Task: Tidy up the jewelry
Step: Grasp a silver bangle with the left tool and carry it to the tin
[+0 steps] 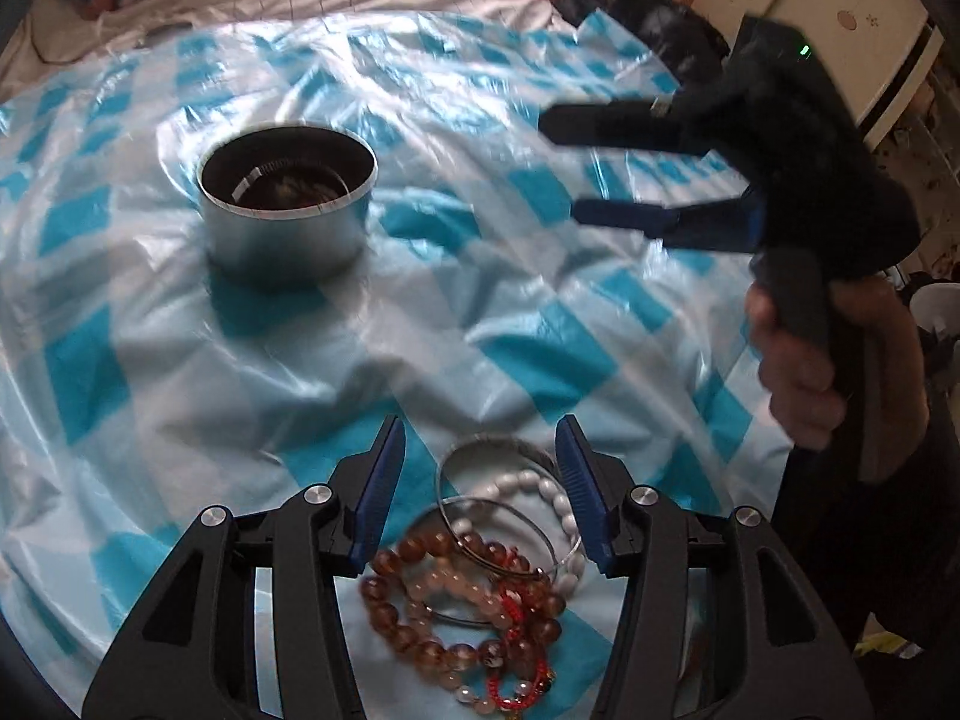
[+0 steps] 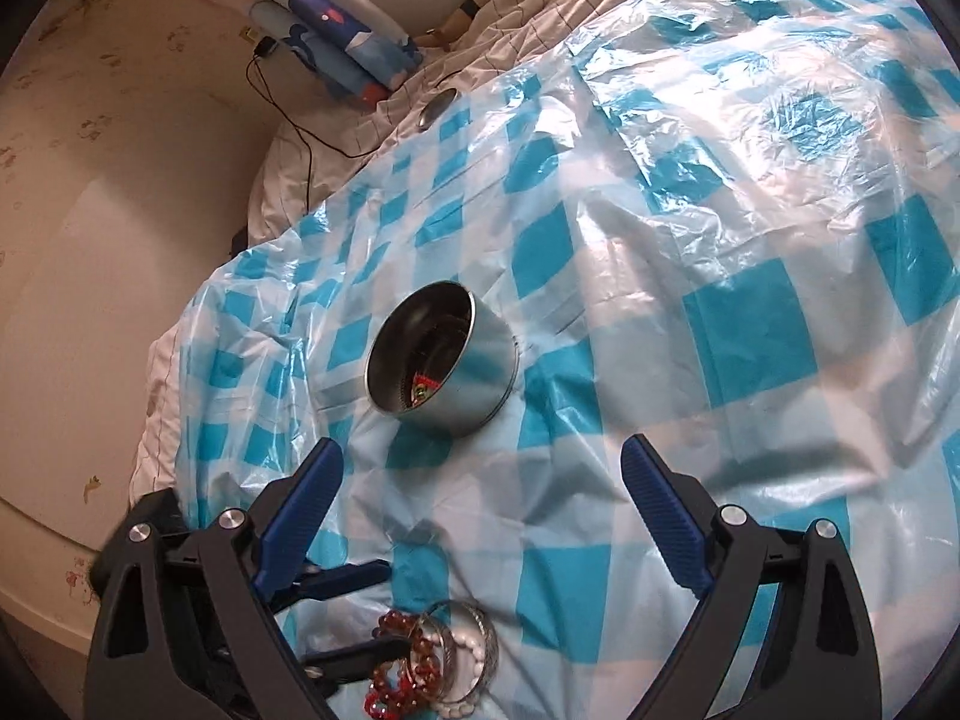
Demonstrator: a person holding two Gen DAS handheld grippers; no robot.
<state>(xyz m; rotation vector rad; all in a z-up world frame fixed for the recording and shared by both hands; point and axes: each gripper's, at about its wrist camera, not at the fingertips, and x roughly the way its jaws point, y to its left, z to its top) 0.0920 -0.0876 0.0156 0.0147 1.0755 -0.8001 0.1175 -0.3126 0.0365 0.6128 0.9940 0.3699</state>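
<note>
A pile of jewelry (image 1: 480, 576) lies on the blue-and-white checked plastic sheet: amber bead bracelets, a white bead bracelet, silver bangles and a red cord. My left gripper (image 1: 480, 468) is open and hovers over the pile, one finger on each side. A round metal tin (image 1: 287, 198) stands open further off to the left; it holds a small red item (image 2: 423, 389). My right gripper (image 2: 480, 480) is open and empty, above the sheet between tin (image 2: 444, 354) and pile (image 2: 438, 660). It shows at the right in the left wrist view (image 1: 564, 165).
The sheet (image 2: 720, 240) covers a rumpled bed. A folded blue patterned cloth (image 2: 336, 42), a black cable (image 2: 288, 114) and a small round lid (image 2: 438, 108) lie by the wall. A painted cabinet (image 1: 840, 12) stands at far right.
</note>
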